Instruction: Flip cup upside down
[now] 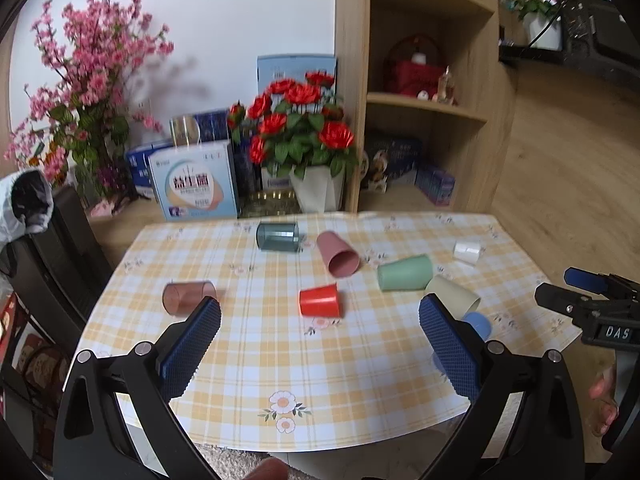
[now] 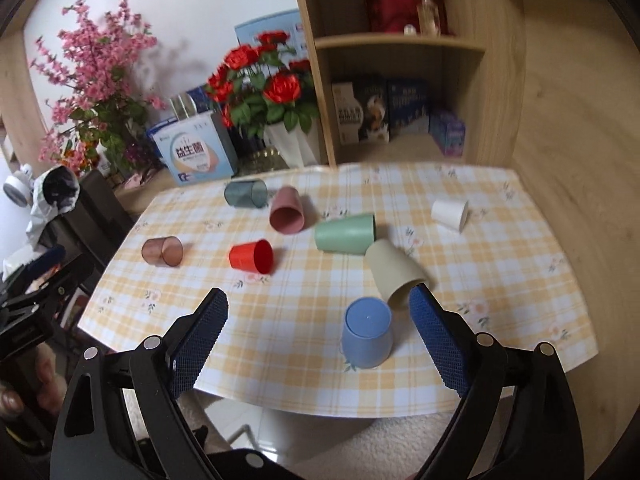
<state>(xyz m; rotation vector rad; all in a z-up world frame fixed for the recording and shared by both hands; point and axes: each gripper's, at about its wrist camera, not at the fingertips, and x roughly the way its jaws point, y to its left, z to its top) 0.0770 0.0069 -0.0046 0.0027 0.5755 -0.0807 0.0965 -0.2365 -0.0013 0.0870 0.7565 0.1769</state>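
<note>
Nearest in the right wrist view, the right gripper (image 2: 318,330) is held with its jaws spread wide and nothing between them. Just inside its right finger, at about 5 o'clock on the table (image 2: 520,280), the blue cup (image 2: 367,338) is seen standing upside down, base up. Touching distance behind it, at 1 o'clock from it, the beige cup (image 2: 394,270) is laid on its side, mouth toward the camera.

The left gripper (image 1: 320,344) is likewise kept wide apart, gripping nothing, hovering over the near edge of the checked tablecloth.

Going further out, the red cup (image 2: 252,256) is found on its side near table centre, mouth pointing to 3 o'clock. The green cup (image 2: 345,234) is tipped over just behind the beige one, and the brown translucent cup (image 2: 163,252) is lying off at 9 o'clock near the left edge. The pink cup (image 2: 286,210) is tipped with its mouth facing forward, the grey-blue cup (image 2: 245,194) is right beside it at 11 o'clock, and the white cup (image 2: 450,212) is set well apart at 2 o'clock, also on its side.

Past the far edge, a pot of red roses (image 2: 264,92) and a wooden shelf (image 2: 400,44) can be made out.
</note>
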